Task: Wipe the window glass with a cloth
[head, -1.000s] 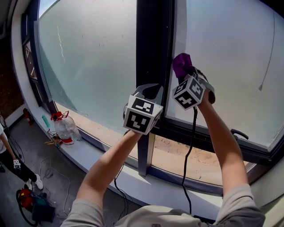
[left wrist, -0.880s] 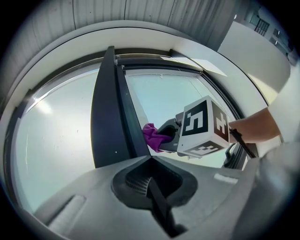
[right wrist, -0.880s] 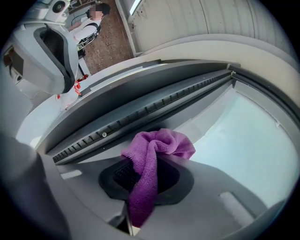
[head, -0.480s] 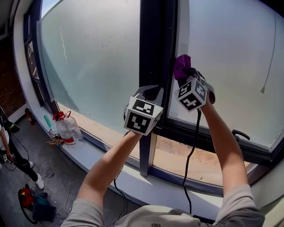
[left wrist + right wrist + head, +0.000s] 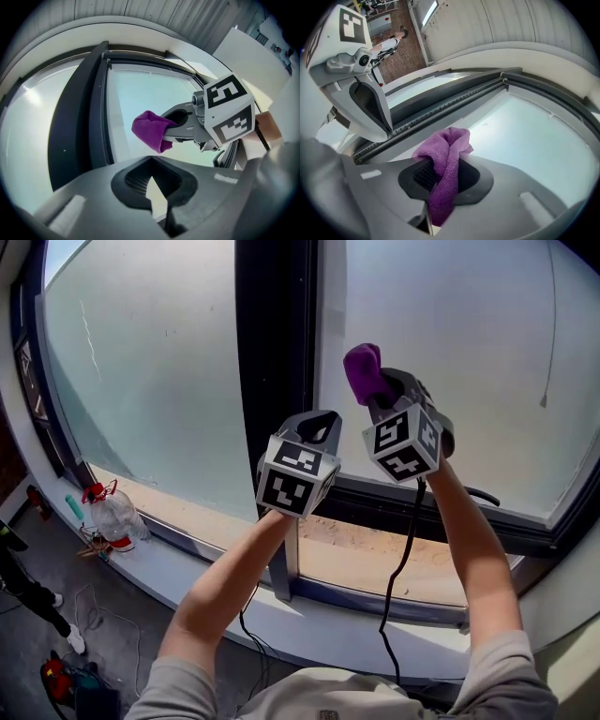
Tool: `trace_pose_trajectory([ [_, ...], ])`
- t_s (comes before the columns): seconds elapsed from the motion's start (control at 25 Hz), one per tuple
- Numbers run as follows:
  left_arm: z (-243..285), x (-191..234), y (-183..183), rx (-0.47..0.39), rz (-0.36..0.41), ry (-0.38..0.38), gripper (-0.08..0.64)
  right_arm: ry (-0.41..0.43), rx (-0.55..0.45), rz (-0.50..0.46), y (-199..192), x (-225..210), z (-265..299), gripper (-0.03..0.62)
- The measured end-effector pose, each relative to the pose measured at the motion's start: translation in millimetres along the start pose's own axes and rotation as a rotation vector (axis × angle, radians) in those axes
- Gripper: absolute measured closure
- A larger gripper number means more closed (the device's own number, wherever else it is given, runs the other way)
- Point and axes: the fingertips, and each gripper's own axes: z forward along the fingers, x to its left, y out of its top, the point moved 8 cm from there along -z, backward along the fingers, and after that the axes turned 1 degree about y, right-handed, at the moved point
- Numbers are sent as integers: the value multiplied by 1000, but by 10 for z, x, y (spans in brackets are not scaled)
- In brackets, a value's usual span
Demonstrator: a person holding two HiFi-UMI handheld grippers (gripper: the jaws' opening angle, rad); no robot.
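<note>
A purple cloth (image 5: pixel 363 371) (image 5: pixel 444 159) (image 5: pixel 150 130) is bunched in my right gripper (image 5: pixel 380 390) (image 5: pixel 440 187), which is shut on it. The cloth's tip is held up against the lower left of the right window pane (image 5: pixel 459 352) (image 5: pixel 525 136); I cannot tell whether it touches the glass. My left gripper (image 5: pixel 319 427) (image 5: pixel 152 187) hangs just left of and below the right one, in front of the dark window post (image 5: pixel 272 334). Its jaws are shut with nothing between them. The left pane (image 5: pixel 150 362) looks frosted and streaked.
A dark window handle (image 5: pixel 483 495) sticks out at the right pane's bottom frame. A clear plastic bottle with a red cap (image 5: pixel 111 515) stands on the sill (image 5: pixel 216 568) at the left. A black cable (image 5: pixel 401 559) hangs from my right gripper. Floor clutter (image 5: pixel 56 676) lies far below.
The right gripper and cloth have moved right, away from the dark post and onto the right pane. The view has swung right. The left gripper has stayed shut beside it.
</note>
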Motion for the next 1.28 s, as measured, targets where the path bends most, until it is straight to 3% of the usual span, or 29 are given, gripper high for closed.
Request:
trace_pose_trajectory([
  [0.64, 802, -1457, 427, -105, -32, -288, 560, -224, 276, 16, -1372, -905, -1278, 497],
  [1.28, 1353, -2815, 766, -158, -31, -460, 560, -431, 560, 88, -2836, -1696, -2524, 497],
])
